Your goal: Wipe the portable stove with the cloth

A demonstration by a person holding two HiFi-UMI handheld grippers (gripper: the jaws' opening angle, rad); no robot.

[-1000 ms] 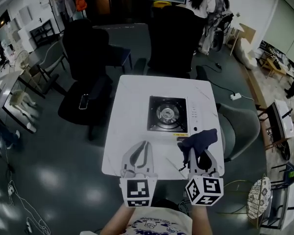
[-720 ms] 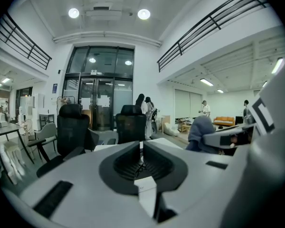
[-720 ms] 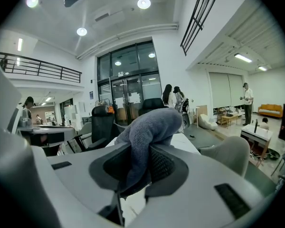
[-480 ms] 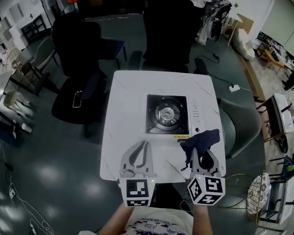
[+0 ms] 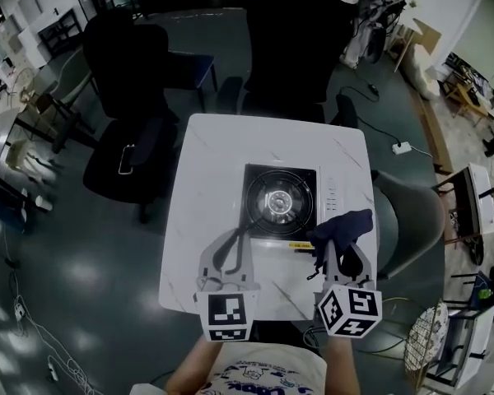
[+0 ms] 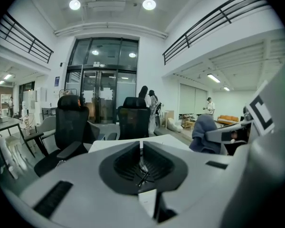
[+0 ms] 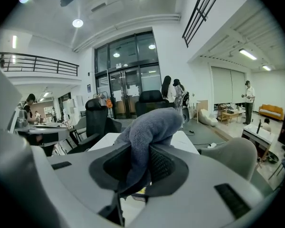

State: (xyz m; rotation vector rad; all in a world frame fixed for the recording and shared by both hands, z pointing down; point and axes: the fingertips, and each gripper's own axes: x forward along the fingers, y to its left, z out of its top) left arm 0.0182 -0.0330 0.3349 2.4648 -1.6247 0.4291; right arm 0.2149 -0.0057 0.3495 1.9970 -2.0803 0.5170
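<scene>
Closest to me are my two tongs, one in each hand, held over the near edge of the white bench [image 5: 207, 159]. My left tongs [image 5: 241, 239] are pressed together with nothing between them. Their tips point at the near left corner of the portable stove [image 5: 281, 202]. I cannot tell if they touch it.

My right tongs [image 5: 336, 252] are squeezed on the cloth [image 5: 343, 227]. It is dark blue and soft. It sticks up out of the tips in a lump and flops over to the far right. The cloth hangs just beside the near right corner of the stove, up off the bench.

The stove sits a little past the tongs, near the middle of the bench and more to the right. It has a black top with a round shiny burner, and a pale strip along its right side.

Past the bench stands a black chair [image 5: 286, 52]. Another black chair [image 5: 130, 134] is at the far left. A grey chair [image 5: 409, 220] is on the right, close to the bench.
</scene>
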